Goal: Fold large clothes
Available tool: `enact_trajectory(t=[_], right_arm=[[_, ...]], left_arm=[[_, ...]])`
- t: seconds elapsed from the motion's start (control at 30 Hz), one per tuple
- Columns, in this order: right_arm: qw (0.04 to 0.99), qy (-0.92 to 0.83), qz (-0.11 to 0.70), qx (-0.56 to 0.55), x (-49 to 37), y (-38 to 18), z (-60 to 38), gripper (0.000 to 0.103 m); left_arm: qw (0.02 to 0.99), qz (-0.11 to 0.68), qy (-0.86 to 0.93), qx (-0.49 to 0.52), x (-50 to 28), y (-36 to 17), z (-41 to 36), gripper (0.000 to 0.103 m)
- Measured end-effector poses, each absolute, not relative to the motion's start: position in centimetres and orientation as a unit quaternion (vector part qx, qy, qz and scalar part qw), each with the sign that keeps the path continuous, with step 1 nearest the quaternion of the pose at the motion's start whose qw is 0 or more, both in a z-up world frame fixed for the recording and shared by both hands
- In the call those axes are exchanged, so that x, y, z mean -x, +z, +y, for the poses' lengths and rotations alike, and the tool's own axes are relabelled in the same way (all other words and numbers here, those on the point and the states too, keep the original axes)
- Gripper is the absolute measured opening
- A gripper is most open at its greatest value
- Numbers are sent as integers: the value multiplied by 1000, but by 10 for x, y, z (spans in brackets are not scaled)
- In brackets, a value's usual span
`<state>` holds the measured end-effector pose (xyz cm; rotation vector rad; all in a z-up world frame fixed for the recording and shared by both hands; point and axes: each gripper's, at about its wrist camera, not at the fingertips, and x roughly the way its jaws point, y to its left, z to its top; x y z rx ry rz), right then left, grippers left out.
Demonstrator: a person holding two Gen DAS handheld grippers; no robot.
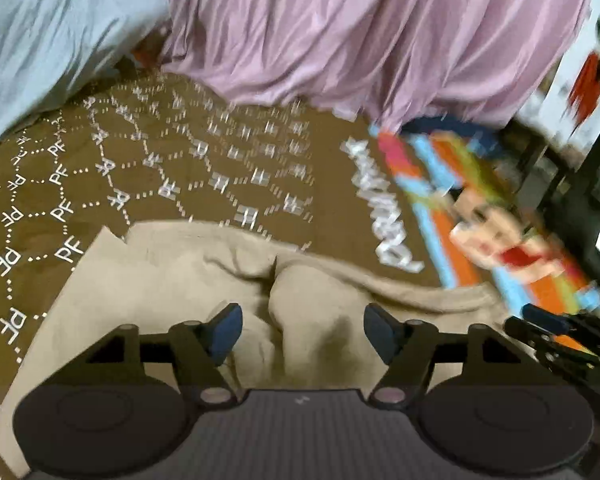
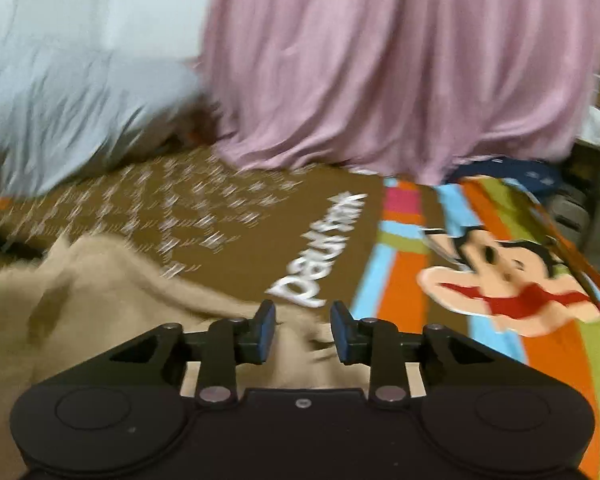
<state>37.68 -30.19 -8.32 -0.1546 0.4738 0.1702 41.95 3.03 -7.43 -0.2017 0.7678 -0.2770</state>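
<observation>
A beige garment (image 1: 160, 280) lies crumpled on the brown patterned bed cover (image 1: 180, 168), with a raised fold in its middle. My left gripper (image 1: 302, 332) hovers over that fold, jaws wide open, nothing between the blue pads. The other gripper's black tip (image 1: 560, 332) shows at the right edge of this view. In the right wrist view the beige garment (image 2: 100, 300) spreads from the left to under my right gripper (image 2: 304, 334). Its jaws stand partly open above the garment's right edge, and the pads pinch no cloth.
Pink fabric (image 1: 360, 40) hangs in folds at the far side, with a light blue cloth (image 1: 52, 48) bunched at the far left. The bed cover (image 2: 340, 240) carries white lettering and a striped cartoon monkey panel (image 2: 512, 280) on the right. Dark furniture (image 1: 572, 184) stands beyond the bed's right edge.
</observation>
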Motion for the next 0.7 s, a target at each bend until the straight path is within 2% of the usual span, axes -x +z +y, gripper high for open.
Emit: enact_trajectory(t=[0.17,0.23,0.33,0.43,0.57,0.63,0.7], right_arm=[[953,72,277,103,-386,-123,-287,33],[948,66,293,106,-388,-139,-289,34],[946,68,301,102,-389,-159,-292,37],[950,69,297,68,-384,-149,-300,37],[955,72,282,52,-357,-114,-308,38],[958,80,270,50,-339,-94,-309,43],[961,88,259,51,-316,-73,-309,54]], left_arm=[[888,440,-110,71,-437,-118,19,65],[887,443,-111,63,-435,-133,18,65],[892,435,-117,40,-425,-130,15,65],[890,435,-113,76,-415,-115,28,69],[898,417,-107,98,-386,-87,46,87],[903,407,-107,90,-367,-70,51,90],[908,397,-110,79,-348,-51,53,99]])
